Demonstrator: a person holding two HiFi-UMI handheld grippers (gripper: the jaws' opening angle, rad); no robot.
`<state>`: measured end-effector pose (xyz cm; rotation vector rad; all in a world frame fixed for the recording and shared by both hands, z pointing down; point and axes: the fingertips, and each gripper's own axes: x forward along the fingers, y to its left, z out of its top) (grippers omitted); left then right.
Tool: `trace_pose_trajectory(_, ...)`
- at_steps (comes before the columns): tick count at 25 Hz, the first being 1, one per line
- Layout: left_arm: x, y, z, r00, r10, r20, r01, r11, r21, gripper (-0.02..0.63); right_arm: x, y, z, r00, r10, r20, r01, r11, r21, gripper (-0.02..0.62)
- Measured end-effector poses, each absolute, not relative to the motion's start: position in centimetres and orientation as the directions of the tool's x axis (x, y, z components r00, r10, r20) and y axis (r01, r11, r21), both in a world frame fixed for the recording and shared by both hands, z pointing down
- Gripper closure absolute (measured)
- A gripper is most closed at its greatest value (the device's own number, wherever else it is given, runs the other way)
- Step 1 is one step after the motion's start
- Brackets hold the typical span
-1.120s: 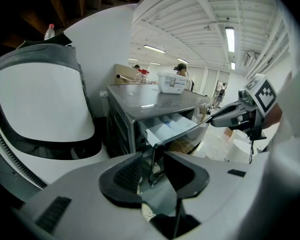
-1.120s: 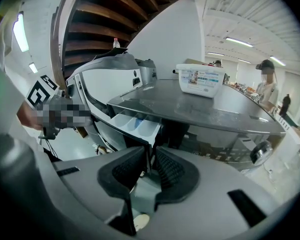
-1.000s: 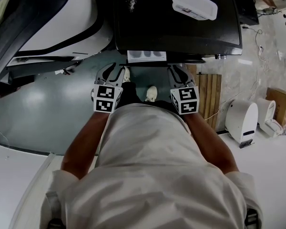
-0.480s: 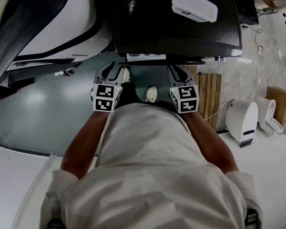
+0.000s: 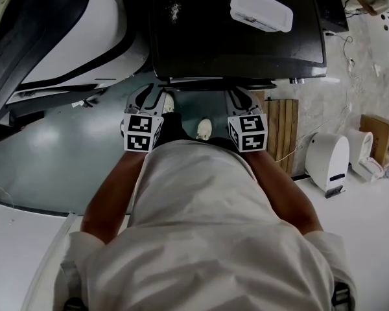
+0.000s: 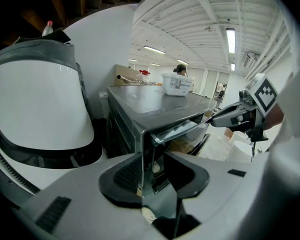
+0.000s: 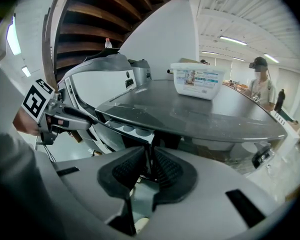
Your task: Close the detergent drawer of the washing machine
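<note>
The dark-topped washing machine (image 5: pixel 233 44) stands straight ahead of me. Its detergent drawer (image 5: pixel 198 81) shows only as a thin pale strip under the front edge; its compartments (image 7: pixel 121 127) still peek out in the right gripper view, and its front (image 6: pixel 182 129) in the left gripper view. My left gripper (image 5: pixel 148 97) (image 6: pixel 157 166) is open just left of the drawer, with the machine's corner in line beyond its jaws. My right gripper (image 5: pixel 240 96) (image 7: pixel 150 165) sits just right of the drawer, pads nearly together and holding nothing. Whether either one touches the drawer is hidden.
A white plastic box (image 5: pixel 260 8) lies on the machine's top. A large white and black machine (image 5: pixel 71 31) fills the left. A wooden pallet (image 5: pixel 284 135), a white appliance (image 5: pixel 327 164) and a cardboard box (image 5: pixel 376 135) are on the floor to the right.
The white drawer has slid into the machine: it stuck out clearly a second ago, less half a second ago, and is almost flush now. Both grippers have barely shifted.
</note>
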<state>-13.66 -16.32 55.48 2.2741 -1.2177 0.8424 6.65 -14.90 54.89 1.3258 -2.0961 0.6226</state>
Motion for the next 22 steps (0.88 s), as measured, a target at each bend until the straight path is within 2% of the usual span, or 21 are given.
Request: trace_pose_trajectory(22, -13.6, -18.1, 55.7, 0.451, -0.584, 0.675, -0.842, -0.53, 0.104, 0.466, 6.7, -16.7, 54.9, -0.279, -0.652, 0.705, -0.943, 0.324, -0.074, 0.537)
